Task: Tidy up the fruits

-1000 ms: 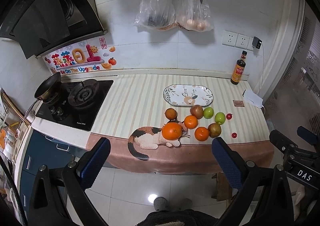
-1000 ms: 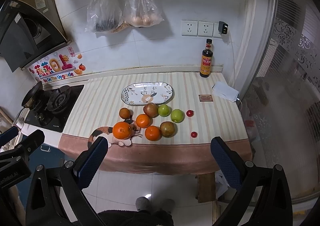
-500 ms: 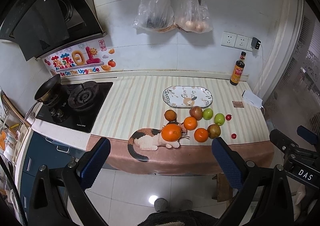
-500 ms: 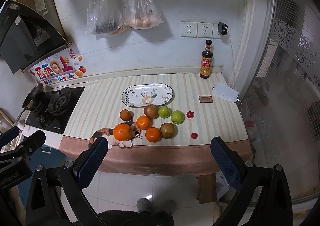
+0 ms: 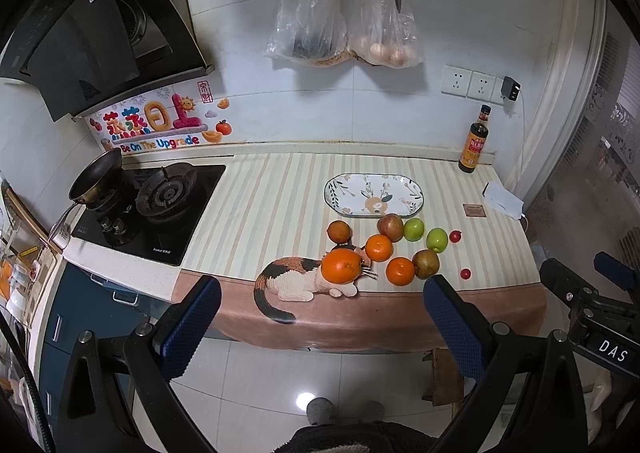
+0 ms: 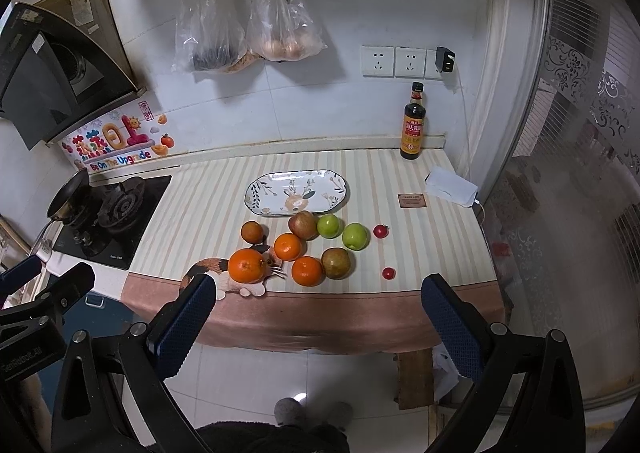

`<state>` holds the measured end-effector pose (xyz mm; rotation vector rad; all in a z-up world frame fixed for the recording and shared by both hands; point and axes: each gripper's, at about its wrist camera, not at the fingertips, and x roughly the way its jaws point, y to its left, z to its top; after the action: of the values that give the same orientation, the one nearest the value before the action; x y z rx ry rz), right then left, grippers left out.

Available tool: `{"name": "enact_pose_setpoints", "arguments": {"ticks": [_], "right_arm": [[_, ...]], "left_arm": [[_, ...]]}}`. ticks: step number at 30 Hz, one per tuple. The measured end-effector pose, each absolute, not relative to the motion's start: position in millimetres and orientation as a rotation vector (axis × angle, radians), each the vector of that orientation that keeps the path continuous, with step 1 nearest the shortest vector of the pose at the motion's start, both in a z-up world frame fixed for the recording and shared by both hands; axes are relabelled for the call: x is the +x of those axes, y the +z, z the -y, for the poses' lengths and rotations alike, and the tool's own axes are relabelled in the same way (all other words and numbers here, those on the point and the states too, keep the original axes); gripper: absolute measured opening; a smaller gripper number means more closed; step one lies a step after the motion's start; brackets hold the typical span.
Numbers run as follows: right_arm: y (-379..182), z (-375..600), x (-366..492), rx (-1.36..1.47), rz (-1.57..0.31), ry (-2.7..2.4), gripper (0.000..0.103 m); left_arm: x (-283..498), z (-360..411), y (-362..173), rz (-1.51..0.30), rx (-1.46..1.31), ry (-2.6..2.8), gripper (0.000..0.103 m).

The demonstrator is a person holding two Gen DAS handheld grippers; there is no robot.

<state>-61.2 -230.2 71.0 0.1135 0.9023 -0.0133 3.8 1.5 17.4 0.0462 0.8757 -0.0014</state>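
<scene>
Both grippers hang in the air in front of the counter, above the floor tiles, and touch nothing. The left gripper point(image 5: 322, 323) has its jaws wide apart and empty, and the right gripper point(image 6: 316, 319) is the same, wide and empty. The fruits lie in a loose group on the striped cloth point(image 6: 200, 209) near the front edge of the counter. The big orange point(image 6: 247, 265) sits on the cat picture point(image 5: 296, 279). Two smaller oranges point(image 6: 287, 246) are just beside it, next to a brownish pear point(image 6: 336, 263). Behind them are a red apple point(image 6: 303, 225) and two green apples point(image 6: 355, 236). The oval plate point(image 6: 260, 189) just behind the fruits holds nothing. Two small red fruits point(image 6: 388, 273) lie a little apart on the right.
</scene>
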Motion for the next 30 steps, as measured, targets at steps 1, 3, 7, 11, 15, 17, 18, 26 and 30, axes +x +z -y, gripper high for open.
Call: {"name": "enact_pose_setpoints", "arguments": {"ticks": [1, 3, 7, 11, 15, 17, 18, 26, 30], "right_arm": [[72, 231, -61, 0.114, -0.901, -0.012, 0.103], [72, 232, -63, 0.117, -0.899, -0.01, 0.103], [68, 243, -63, 0.141, -0.888, -0.004, 0.103], [49, 260, -53, 0.216, -0.889, 0.033, 0.103], [9, 277, -26, 0.276, -0.944, 0.052, 0.103], [-15, 282, -10, 0.308, -0.984, 0.066, 0.103], [-30, 283, -1, 0.321, -1.007, 0.072, 0.103], [-158, 297, 73, 0.491, -1.244, 0.055, 0.103], [-206, 298, 103, 0.535, -1.317, -0.003, 0.103]], "left_arm": [[2, -3, 17, -0.877, 0.047, -0.003, 0.103], [1, -5, 16, -0.876, 0.047, -0.004, 0.103], [4, -1, 17, -0.863, 0.036, 0.015, 0.103], [22, 1, 8, -0.826, 0.03, 0.105, 0.103], [51, 3, -22, -0.839, 0.086, 0.208, 0.103], [68, 1, -45, -0.886, 0.107, 0.223, 0.103], [78, 1, -56, -0.914, 0.112, 0.225, 0.103], [172, -5, -176, -1.266, 0.089, 0.119, 0.103], [215, -3, -238, -1.414, 0.087, 0.023, 0.103]]}}
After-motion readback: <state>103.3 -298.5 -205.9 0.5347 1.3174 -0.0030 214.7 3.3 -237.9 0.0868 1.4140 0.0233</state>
